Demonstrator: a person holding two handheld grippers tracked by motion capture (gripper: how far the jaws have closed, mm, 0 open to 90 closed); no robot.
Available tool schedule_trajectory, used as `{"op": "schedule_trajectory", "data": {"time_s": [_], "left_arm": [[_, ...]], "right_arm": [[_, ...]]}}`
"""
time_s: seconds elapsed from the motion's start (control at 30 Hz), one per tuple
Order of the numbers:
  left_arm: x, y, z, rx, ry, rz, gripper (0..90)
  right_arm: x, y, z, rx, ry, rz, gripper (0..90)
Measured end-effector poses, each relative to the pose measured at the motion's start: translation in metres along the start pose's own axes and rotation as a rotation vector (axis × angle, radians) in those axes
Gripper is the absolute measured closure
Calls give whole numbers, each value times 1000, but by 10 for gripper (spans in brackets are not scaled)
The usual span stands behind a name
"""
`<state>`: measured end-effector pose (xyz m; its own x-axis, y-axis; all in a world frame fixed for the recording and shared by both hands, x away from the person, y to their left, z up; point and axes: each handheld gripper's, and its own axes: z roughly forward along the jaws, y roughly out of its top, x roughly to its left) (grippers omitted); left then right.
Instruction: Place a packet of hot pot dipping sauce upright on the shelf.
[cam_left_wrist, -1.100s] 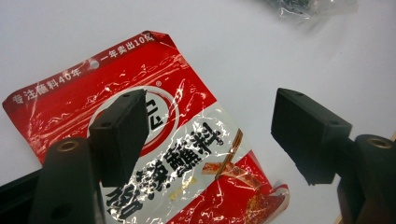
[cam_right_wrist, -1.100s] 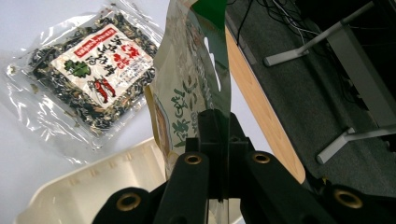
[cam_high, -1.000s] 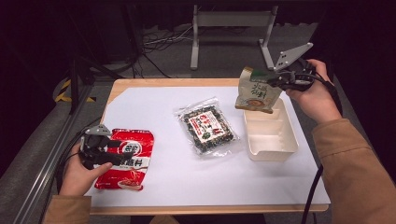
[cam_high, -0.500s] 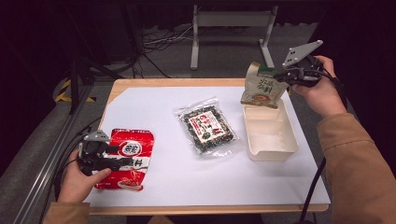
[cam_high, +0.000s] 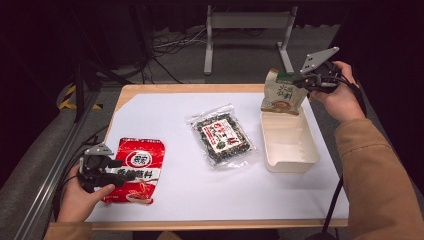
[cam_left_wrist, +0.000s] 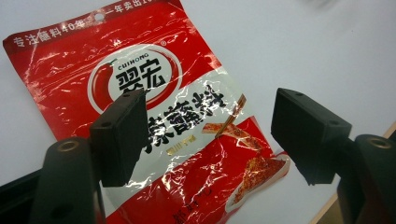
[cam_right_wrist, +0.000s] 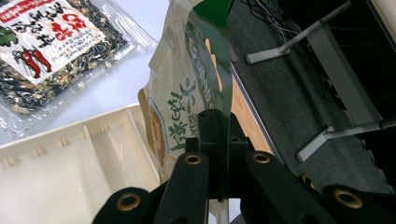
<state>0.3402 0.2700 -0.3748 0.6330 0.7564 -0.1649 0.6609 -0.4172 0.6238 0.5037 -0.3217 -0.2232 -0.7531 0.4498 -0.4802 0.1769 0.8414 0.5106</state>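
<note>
At the table's near left corner, the left gripper (cam_high: 116, 176) sits low over a red seasoning packet (cam_high: 135, 170) that lies flat on the white table cover (cam_high: 165, 125). In the left gripper view its two black jaws stand wide apart above the packet's printed face (cam_left_wrist: 187, 126), one over the white band of lettering, the other out past the packet's edge; whether they touch the packet cannot be told.

Near the middle of the cover lies a clear bag of dark dried seaweed (cam_high: 221, 135) with a red and white label, flat and slightly turned, apart from the packet and just left of the box.

To its right stands an empty cream plastic box (cam_high: 289, 142), long side running away from the person.

At the far right, the right gripper (cam_high: 306, 83) is clamped on the edge of a beige and green snack pouch (cam_high: 283, 93), held upright above the far end of the box. In the right gripper view the jaws press together on the pouch's thin edge (cam_right_wrist: 201, 88), with the box (cam_right_wrist: 70, 172) below and the seaweed bag (cam_right_wrist: 51, 51) beyond.
</note>
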Motion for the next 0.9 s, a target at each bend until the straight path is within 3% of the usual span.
{"op": "schedule_trajectory", "data": {"time_s": [0.53,0.9], "left_arm": [[0,0,2,5,3,0,276],[0,1,2,5,-2,-1,276]], "right_arm": [[-2,-17,17,5,-7,53,895],[4,-14,24,9,12,36,895]]}}
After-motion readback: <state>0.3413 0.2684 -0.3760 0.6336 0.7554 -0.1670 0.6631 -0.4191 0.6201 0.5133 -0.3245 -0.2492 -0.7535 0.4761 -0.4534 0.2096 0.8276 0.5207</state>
